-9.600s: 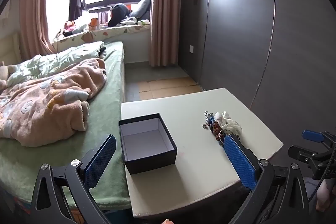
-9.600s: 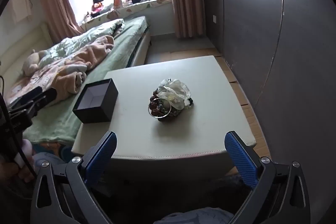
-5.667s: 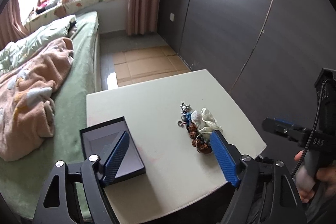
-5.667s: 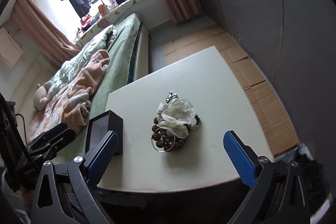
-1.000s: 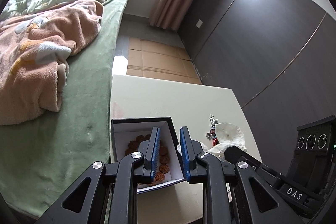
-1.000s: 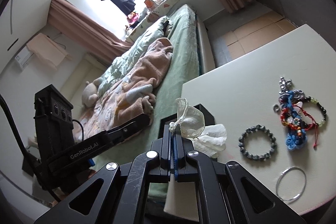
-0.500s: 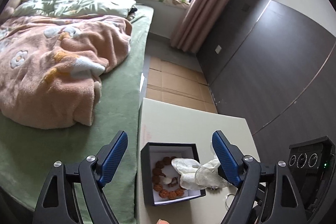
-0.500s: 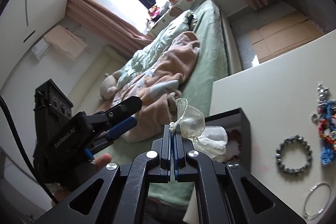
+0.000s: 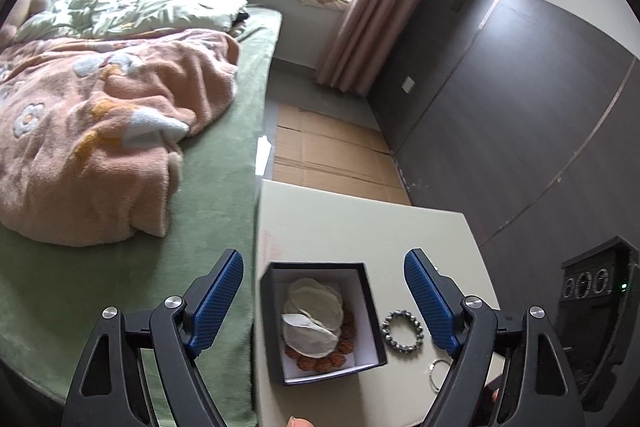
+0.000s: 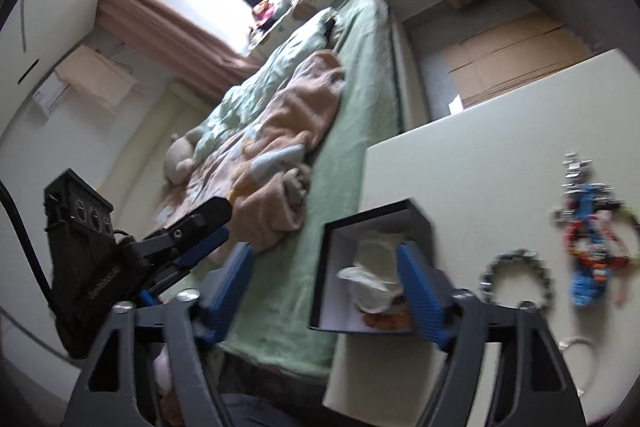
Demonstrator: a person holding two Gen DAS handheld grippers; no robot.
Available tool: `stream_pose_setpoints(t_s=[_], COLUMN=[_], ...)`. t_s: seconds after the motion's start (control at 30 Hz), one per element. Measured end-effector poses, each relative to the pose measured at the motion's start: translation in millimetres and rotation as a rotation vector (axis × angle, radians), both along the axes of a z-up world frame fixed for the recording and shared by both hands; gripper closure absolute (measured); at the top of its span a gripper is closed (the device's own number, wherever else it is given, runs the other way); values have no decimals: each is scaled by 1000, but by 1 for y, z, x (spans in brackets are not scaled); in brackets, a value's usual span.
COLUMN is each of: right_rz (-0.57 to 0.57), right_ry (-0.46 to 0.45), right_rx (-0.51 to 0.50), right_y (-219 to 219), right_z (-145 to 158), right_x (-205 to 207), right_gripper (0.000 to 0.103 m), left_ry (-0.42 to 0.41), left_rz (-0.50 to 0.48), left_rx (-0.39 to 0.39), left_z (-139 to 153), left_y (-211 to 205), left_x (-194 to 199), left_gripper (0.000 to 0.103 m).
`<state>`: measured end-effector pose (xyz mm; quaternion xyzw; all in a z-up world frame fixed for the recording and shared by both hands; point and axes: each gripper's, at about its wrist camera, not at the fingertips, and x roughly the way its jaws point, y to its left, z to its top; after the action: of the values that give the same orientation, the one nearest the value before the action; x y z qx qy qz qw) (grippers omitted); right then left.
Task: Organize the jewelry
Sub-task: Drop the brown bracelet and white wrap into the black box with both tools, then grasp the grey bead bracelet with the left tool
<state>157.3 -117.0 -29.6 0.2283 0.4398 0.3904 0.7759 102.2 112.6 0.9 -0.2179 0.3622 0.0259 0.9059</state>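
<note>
The jewelry lies partly packed: a brown wooden-bead bracelet (image 9: 320,361) sits on the white floor of the small square black box (image 9: 370,311), mostly covered by a cream fabric flower piece (image 9: 314,315) resting on top of it. In the left wrist view the box stands at about 6 o'clock on the near corner of the pale cream table (image 9: 360,223), close to the edge that meets the green-covered bed (image 9: 224,219). Just beside the box at its 3 o'clock lies a dark grey metallic bead bracelet (image 9: 402,335), apart from the box wall, and a thin silver bangle (image 9: 438,379) shows at 5 o'clock from it, partly hidden by the gripper's arm. In the right wrist view a tangle of blue, red and silver corded jewelry (image 10: 588,243) lies at about 3 o'clock on the table, well apart from the box. The left gripper (image 9: 324,301) hovers above the box with its blue-padded fingers spread wide, one to either side of the box, and nothing between them touches the pads. The right gripper (image 10: 326,293) has its jaws opening; the flower piece and the box's near wall appear between the blurred fingers, but neither pad presses on them. A peach fleece blanket (image 9: 100,131) is heaped on the bed at 10 o'clock.
</note>
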Motion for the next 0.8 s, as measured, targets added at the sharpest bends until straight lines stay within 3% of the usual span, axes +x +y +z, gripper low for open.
stream_pose_setpoints(t_s=[0.13,0.5,0.7,0.8], right_rz=[-66,-247,-334,-369], right_ry=[-4,33,103,142], right_rx=[3,-120,-143,-157], right_y=[-37,-111,-147,-159], right_z=[7,0,-15,-24], right_x=[-5,-8,-8,-7], right_gripper=[20,20,20,20], left_ry=[-5,10,43,89], left_rz=[-54,-172,-246,-272], left_rx=[16,62,74,93], left_z=[2,-3,-13,-23], left_y=[-20,-75,-111,-129], left_x=[4,14,26,35], left_gripper=[20,20,20,32])
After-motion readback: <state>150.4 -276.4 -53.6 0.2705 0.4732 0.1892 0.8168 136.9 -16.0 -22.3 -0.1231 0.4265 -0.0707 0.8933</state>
